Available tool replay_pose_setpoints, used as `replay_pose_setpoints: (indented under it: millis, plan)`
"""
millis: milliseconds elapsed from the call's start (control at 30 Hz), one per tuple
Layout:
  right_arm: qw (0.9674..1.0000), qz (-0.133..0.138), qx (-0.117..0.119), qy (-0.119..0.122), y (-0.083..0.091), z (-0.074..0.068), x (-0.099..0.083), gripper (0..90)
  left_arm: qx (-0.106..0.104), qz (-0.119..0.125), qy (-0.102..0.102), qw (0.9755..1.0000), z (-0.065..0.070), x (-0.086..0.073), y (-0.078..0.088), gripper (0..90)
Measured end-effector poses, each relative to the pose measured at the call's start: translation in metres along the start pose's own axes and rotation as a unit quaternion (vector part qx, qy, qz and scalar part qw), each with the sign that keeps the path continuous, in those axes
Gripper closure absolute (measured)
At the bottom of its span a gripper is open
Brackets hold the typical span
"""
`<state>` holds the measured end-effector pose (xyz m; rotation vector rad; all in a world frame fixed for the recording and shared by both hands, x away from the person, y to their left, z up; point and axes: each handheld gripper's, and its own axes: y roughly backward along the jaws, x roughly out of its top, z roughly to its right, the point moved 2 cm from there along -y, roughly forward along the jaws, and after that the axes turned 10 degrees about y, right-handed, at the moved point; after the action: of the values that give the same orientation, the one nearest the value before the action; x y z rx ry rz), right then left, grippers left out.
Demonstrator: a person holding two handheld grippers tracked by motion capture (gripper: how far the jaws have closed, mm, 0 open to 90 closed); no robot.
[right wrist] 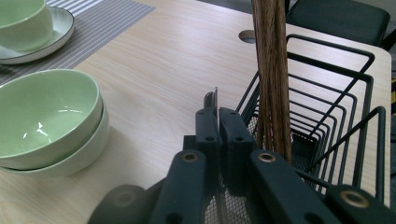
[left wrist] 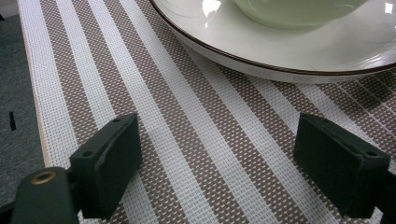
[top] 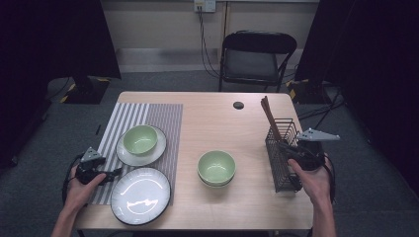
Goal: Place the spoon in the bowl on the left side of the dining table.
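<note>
My right gripper [right wrist: 218,114] is shut on the thin metal handle of a utensil [right wrist: 211,99], whose tip sticks up between the pads at the near left wall of a black wire basket [right wrist: 327,116]. Brown chopsticks [right wrist: 272,70] stand in that basket just to the right of the pads. From above, the right gripper [top: 285,148] sits over the basket [top: 276,170] at the table's right. My left gripper [left wrist: 217,168] is open with nothing between its pads, low over a striped placemat [left wrist: 187,130]. It stands close to a white plate [left wrist: 299,56] that carries a green bowl [left wrist: 299,9].
Two stacked green bowls [top: 216,168] sit mid-table, left of the basket. An empty white plate [top: 140,195] lies at the front left, partly on the placemat [top: 163,118]. A folding chair [top: 257,54] stands beyond the far edge. A round dark hole [top: 238,105] marks the tabletop.
</note>
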<state>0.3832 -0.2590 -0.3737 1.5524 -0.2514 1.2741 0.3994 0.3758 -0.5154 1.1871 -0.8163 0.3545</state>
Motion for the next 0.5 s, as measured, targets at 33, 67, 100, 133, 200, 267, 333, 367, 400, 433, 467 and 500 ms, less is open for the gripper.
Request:
replay_pose_setpoints:
  millis: [33,67,100,133,200,267,333,367,400,433,467,500]
  plan:
    - [1.0000,0.004,0.001,0.000,0.001,0.001,0.000,89.1,0.000,0.000,0.000,1.0000,0.000,0.000,0.000,14.5]
    - [1.0000,0.005,0.000,-0.002,0.001,0.001,0.000,89.4,0.000,0.000,0.000,1.0000,0.000,0.000,0.000,14.5]
    - [1.0000,0.006,0.001,0.001,0.002,0.001,0.000,89.5,0.000,0.000,0.000,1.0000,0.000,0.000,0.000,14.5]
    - [1.0000,0.009,0.004,0.001,0.003,0.002,0.000,90.0,0.000,0.000,0.000,1.0000,0.000,0.000,0.000,14.5]
    - [0.9999,0.010,0.005,0.005,0.004,0.003,0.000,90.0,0.000,0.000,0.000,1.0000,0.000,0.000,0.000,14.5]
    - [0.9999,0.011,0.005,0.006,0.005,0.004,0.000,90.0,0.000,0.000,0.000,1.0000,0.000,0.000,0.000,14.5]
    - [0.9999,0.013,0.002,0.007,0.007,0.005,0.000,90.0,0.000,0.000,0.000,1.0000,0.000,0.000,0.000,14.5]
    - [0.9998,0.017,0.002,0.006,0.007,0.006,0.000,90.0,0.000,0.000,0.000,1.0000,0.000,0.000,0.000,14.5]
    - [0.9998,0.018,0.003,0.008,0.008,0.006,0.000,90.0,0.000,0.000,0.000,1.0000,0.000,0.000,0.000,14.5]
    - [0.9998,0.020,0.003,0.007,0.009,0.007,0.000,90.0,0.000,0.000,0.000,1.0000,0.000,0.000,0.000,14.5]
    - [0.9997,0.023,0.002,0.009,0.010,0.007,0.001,90.0,0.000,0.000,0.000,1.0000,0.000,0.000,0.000,14.5]
    - [0.9996,0.025,0.005,0.011,0.011,0.007,0.002,90.0,0.000,0.000,0.000,1.0000,0.000,0.000,0.000,14.5]
